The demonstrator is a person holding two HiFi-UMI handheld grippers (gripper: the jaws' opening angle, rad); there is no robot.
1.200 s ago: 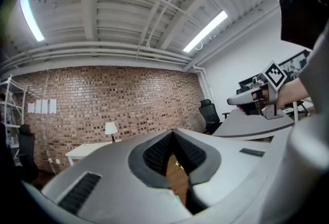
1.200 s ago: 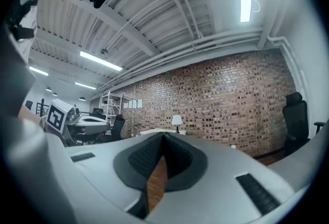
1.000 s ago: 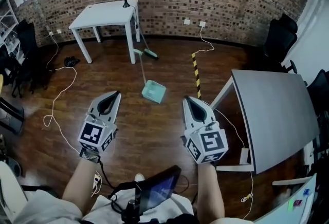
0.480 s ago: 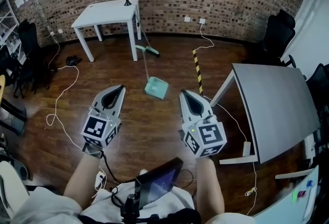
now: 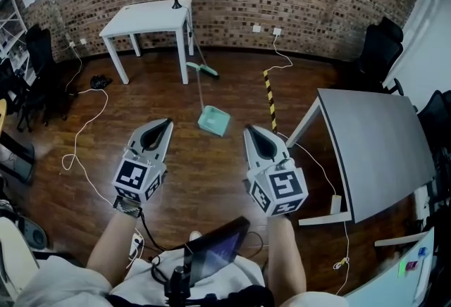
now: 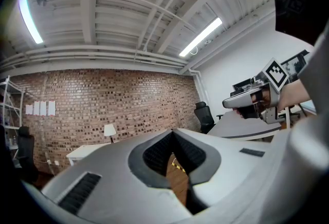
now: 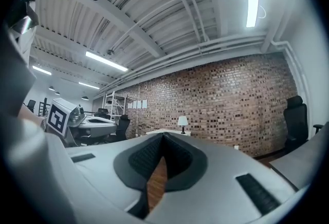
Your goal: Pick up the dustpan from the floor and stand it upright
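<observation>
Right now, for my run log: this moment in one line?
phase: before pickup | teal long-handled dustpan: on wooden floor, untouched | left gripper: shut, empty | right gripper: shut, empty

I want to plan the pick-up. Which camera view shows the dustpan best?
The head view: the dustpan lies in full sight on the floor. Both gripper views, aimed at the wall, miss it entirely.

Teal dustpan (image 5: 213,120) lying on floor (image 5: 211,179)
</observation>
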